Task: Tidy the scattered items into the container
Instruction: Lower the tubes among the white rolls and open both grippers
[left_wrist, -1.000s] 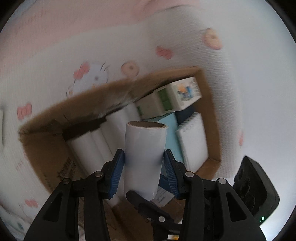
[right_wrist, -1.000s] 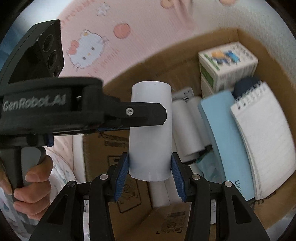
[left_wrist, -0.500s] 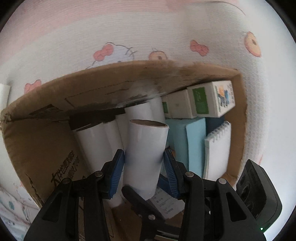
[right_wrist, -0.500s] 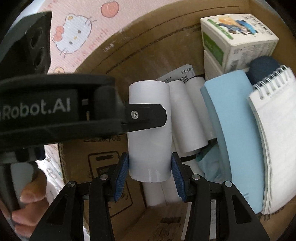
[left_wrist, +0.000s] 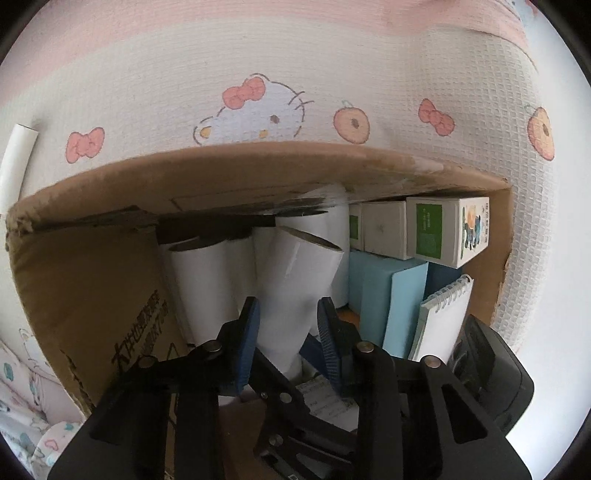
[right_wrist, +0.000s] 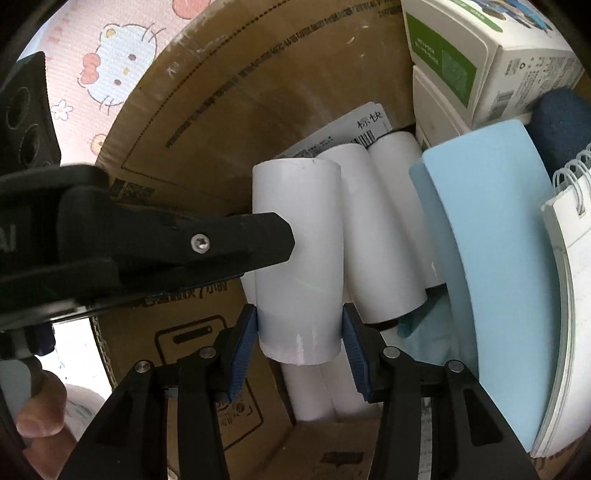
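Observation:
A white paper roll (left_wrist: 299, 266) hangs inside the open cardboard box (left_wrist: 258, 162), and both grippers grip this same roll. My left gripper (left_wrist: 288, 325) has its blue pads against the roll's sides; its jaws are closing with the roll between them, and the roll leans to the right. My right gripper (right_wrist: 299, 332) is shut on the lower end of the roll (right_wrist: 310, 206). The left gripper's black finger (right_wrist: 221, 243) crosses in front of the roll from the left. One right-gripper finger (left_wrist: 273, 384) shows below the roll.
In the box (right_wrist: 240, 110) lie other white rolls (right_wrist: 384, 236), green-and-white cartons (left_wrist: 443, 229), a light blue book (right_wrist: 491, 258) and a spiral notepad (right_wrist: 569, 277). A loose roll (left_wrist: 16, 158) lies on the cartoon-print blanket (left_wrist: 258, 103). A person's hand (right_wrist: 40, 413) is at lower left.
Both grippers have sunk deeper into the box with the roll. In the left wrist view the roll has gone from upright to leaning right, and the box has swung level.

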